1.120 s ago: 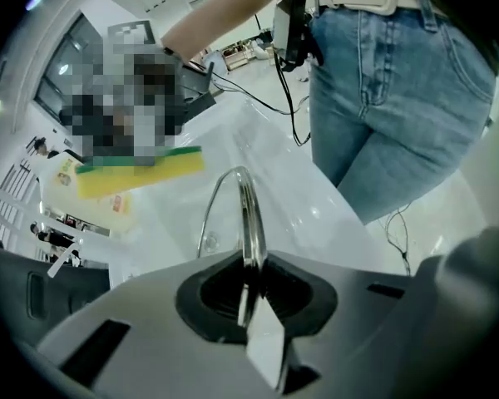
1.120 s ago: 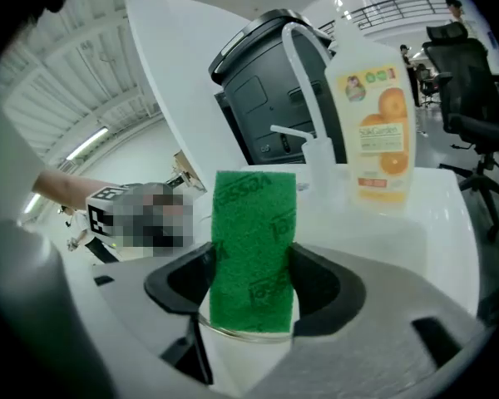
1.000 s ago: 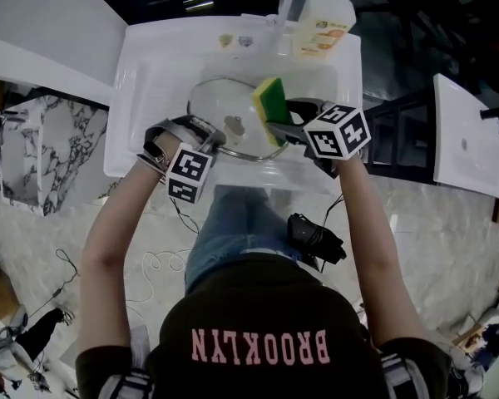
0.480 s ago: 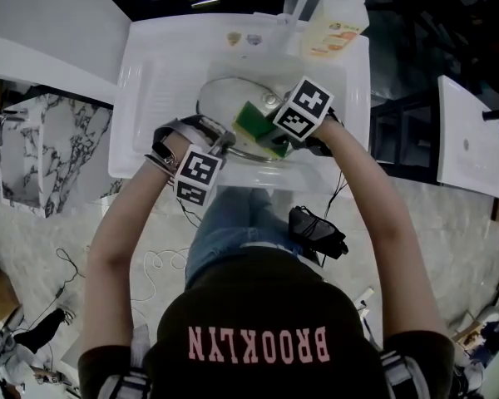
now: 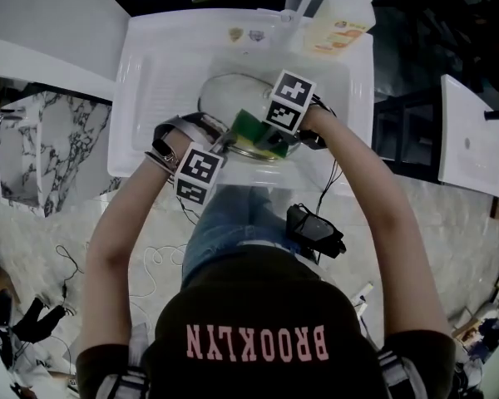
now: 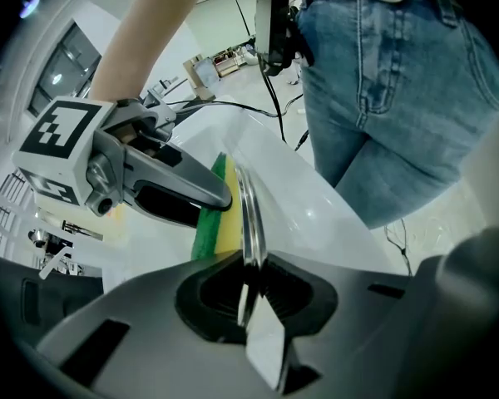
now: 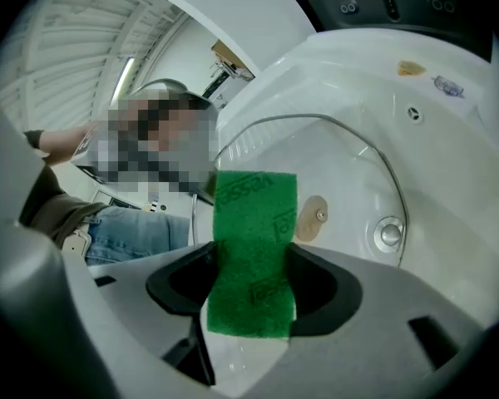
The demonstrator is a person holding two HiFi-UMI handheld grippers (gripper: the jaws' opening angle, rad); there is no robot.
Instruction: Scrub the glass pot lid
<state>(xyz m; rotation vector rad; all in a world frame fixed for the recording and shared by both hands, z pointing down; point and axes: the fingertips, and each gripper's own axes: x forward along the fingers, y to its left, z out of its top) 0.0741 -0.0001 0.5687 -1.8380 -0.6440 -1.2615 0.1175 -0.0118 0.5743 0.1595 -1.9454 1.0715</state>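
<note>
Left gripper (image 6: 248, 283) fingers: pressed together on the metal rim of the glass pot lid (image 6: 250, 210), which is pinched edge-on between them.

Right gripper (image 7: 254, 285) fingers: closed on a sponge (image 7: 254, 248), which fills the gap between them and juts out past the tips.

Glass pot lid: held inside the basin of the white sink (image 5: 150, 73), with its near rim gripped by the left gripper. Its knob (image 7: 313, 219) is seen in the right gripper view.

Sponge: the green scouring face is turned toward the right gripper's camera. In the left gripper view the yellow side is set against the lid, just beside the pinched rim.

Grippers: brought close together over the near side of the basin, left gripper at the rim, right gripper just beside it over the glass.

Drain (image 7: 389, 233): seen on the basin floor, past the knob.

Soap bottle (image 5: 341, 19): stood on the sink's far right corner, well apart from both grippers.
</note>
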